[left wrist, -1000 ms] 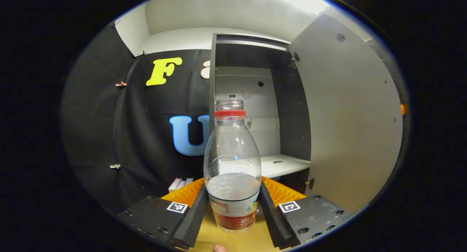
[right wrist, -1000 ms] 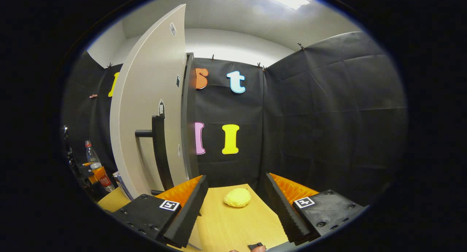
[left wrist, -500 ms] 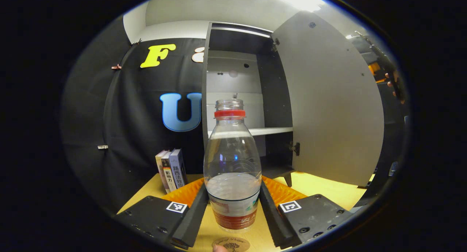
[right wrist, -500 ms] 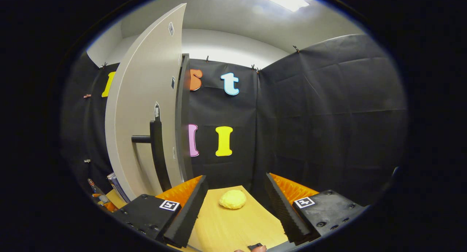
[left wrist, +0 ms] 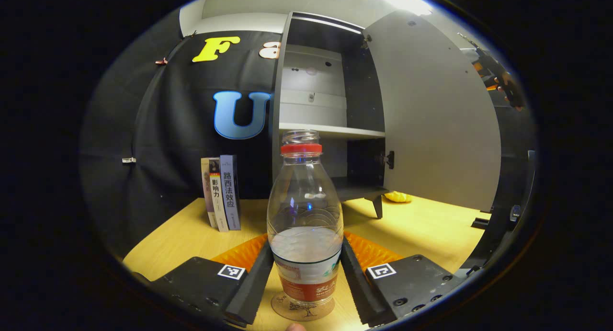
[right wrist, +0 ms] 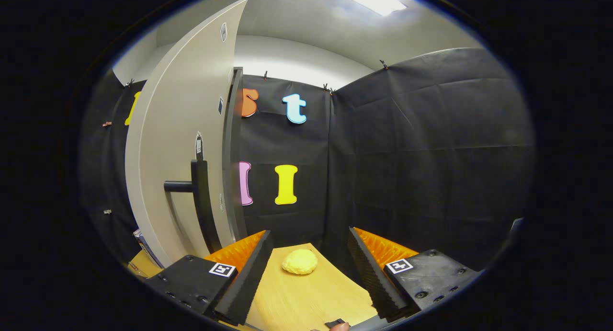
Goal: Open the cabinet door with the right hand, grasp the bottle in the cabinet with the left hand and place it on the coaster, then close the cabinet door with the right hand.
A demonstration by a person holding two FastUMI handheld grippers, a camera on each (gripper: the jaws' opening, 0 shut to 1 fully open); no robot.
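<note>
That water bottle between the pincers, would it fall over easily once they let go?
Possibly not. The bottle is only partly filled, with the water low, so it is probably bottom-heavy. Yet it is tall and narrow, and uncapped, so a nudge from the left gripper might tip it and spill. Its thin clear plastic likely dents.

Your bottle [left wrist: 305, 216] stands on the coaster [left wrist: 302, 309] at 6 o'clock on the bench [left wrist: 182, 235]; books [left wrist: 221, 192] sit at 10, the open cabinet [left wrist: 330, 106] behind at 12.

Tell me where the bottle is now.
In the left gripper view, the bottle stands centre-bottom, clamped in the left hand-held gripper, over the coaster.
</note>
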